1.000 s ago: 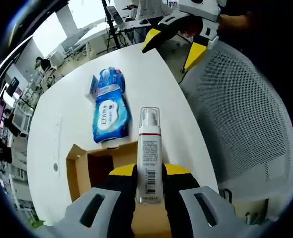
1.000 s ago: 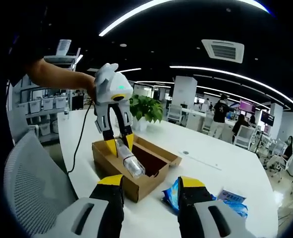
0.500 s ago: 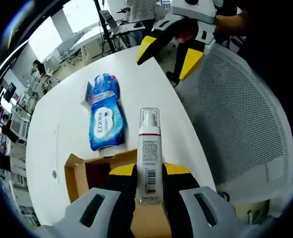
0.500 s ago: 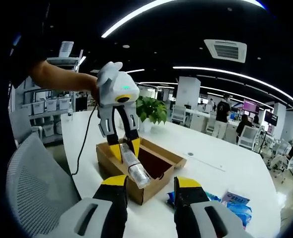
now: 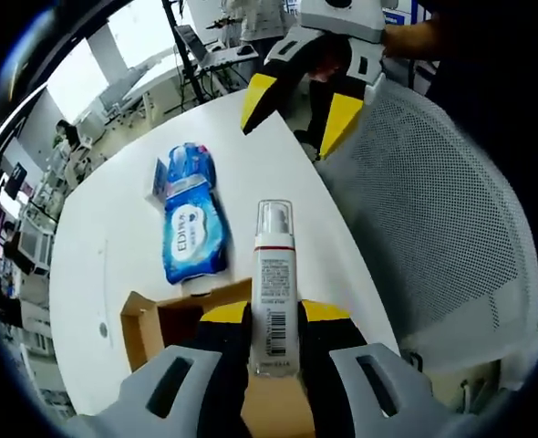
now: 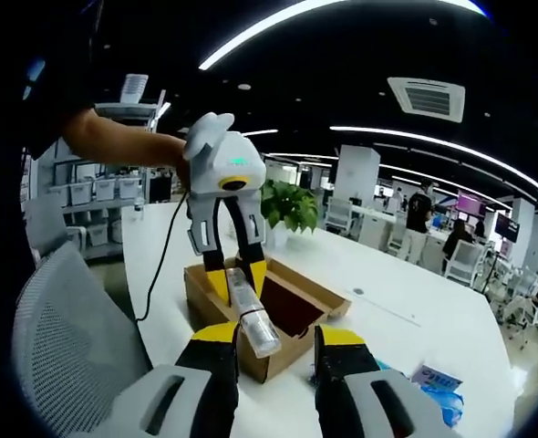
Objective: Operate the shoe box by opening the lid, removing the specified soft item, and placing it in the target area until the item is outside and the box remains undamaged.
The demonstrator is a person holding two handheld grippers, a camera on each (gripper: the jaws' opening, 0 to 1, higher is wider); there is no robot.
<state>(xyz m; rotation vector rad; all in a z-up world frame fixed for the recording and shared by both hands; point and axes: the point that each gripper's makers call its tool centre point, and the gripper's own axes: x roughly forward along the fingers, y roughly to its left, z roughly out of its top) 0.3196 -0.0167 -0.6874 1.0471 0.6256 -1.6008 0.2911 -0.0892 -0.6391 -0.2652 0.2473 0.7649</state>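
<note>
From my remote station: a white table (image 5: 114, 219) runs through an open office, a grey mesh chair (image 5: 433, 210) pulled up just beside it. On the table sits an open cardboard box (image 6: 278, 315), its dark inside showing. A blue wipes pack (image 5: 191, 224) lies flat just beyond the box, outside it. My left gripper (image 5: 275, 319) has its yellow-tipped jaws clamped on a white pump bottle (image 5: 274, 274), held above the box's edge with the pump end pointing away. My right gripper (image 6: 275, 336) hangs in front of the box with its jaws parted and nothing between them.
</note>
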